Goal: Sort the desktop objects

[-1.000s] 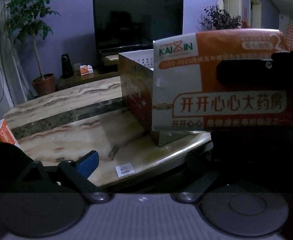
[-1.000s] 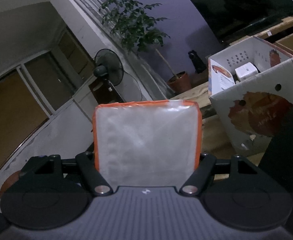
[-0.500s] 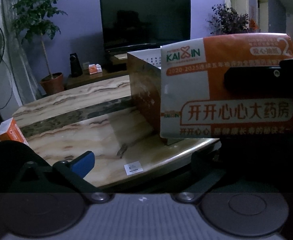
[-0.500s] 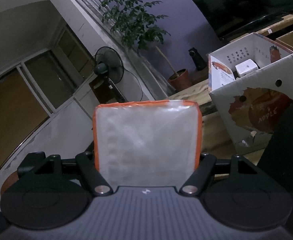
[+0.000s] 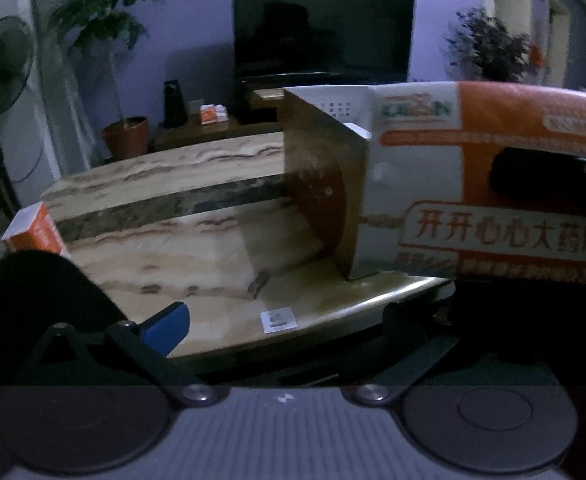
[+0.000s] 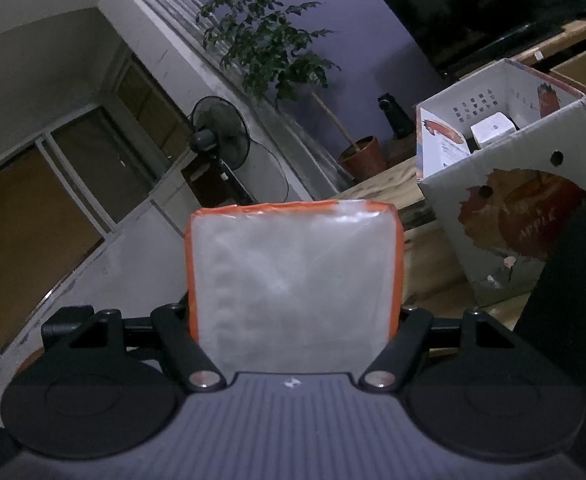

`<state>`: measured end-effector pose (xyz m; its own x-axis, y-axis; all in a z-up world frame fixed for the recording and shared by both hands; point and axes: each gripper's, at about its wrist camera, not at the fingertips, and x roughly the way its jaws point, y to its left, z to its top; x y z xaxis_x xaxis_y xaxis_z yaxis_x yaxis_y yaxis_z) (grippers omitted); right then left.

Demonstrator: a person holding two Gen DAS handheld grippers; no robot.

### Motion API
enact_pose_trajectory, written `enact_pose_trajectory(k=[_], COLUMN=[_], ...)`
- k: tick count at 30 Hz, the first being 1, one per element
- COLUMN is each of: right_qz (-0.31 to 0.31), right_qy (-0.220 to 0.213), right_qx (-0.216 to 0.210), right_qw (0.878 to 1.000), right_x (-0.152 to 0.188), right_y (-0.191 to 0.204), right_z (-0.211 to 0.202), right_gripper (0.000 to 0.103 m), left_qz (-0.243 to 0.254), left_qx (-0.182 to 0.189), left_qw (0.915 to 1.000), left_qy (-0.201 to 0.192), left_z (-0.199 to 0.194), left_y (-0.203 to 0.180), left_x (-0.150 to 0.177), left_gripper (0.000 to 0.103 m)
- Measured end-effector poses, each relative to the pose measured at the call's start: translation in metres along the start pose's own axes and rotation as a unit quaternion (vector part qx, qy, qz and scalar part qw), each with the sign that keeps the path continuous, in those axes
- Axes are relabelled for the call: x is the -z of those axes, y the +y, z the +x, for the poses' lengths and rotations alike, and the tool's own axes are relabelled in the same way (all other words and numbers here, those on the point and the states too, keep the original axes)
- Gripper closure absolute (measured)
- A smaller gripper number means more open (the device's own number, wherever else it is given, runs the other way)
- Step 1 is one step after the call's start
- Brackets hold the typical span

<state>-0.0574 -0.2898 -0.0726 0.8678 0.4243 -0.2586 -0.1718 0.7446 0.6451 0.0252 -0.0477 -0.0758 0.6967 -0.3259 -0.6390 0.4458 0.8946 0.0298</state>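
Filling the lower centre of the right wrist view, the tissue pack (image 6: 295,276) sits clamped by its short sides in the right claw (image 6: 293,320), looking light, soft and slick-wrapped, while the left claw (image 5: 285,320) stands wide and empty above the counter (image 5: 197,256).

The tissue pack (image 5: 489,184) is orange and white, with a green logo and orange characters on a white band. Behind it, the cardboard box (image 6: 529,216) is white with a reddish-brown apple print, and the table (image 5: 181,248) under it is cream marble, brown-veined, with one dark stripe.
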Motion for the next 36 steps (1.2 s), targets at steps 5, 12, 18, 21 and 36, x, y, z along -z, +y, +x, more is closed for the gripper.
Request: enact_pose_trajectory(k=[5, 12, 18, 21, 36], right_qz=[0.037, 0.05, 0.051, 0.051, 0.047], right_qy=[-0.013, -0.015, -0.013, -0.012, -0.006], right_qx=[-0.013, -0.014, -0.015, -0.015, -0.02], right_qw=[0.999, 0.999, 0.999, 0.999, 0.999], right_x=[-0.002, -0.002, -0.002, -0.002, -0.002], right_y=[-0.012, -0.017, -0.017, -0.017, -0.018], right_z=[-0.005, -0.005, -0.005, -0.005, -0.002], right_gripper=[0.029, 0.029, 0.029, 0.029, 0.029], left_qz=[-0.02, 0.022, 0.027, 0.026, 0.034], left_qx=[-0.013, -0.027, -0.02, -0.025, -0.045], left_qw=[0.9996, 0.9991, 0.9993, 0.9993, 0.9983], left_qy=[0.013, 0.027, 0.016, 0.012, 0.01], left_z=[-0.006, -0.016, -0.026, -0.028, -0.036], left_y=[0.004, -0.011, -0.015, -0.015, -0.018], left_x=[-0.001, 0.001, 0.0, -0.002, -0.008], left_gripper=[0.001, 0.001, 0.001, 0.001, 0.001])
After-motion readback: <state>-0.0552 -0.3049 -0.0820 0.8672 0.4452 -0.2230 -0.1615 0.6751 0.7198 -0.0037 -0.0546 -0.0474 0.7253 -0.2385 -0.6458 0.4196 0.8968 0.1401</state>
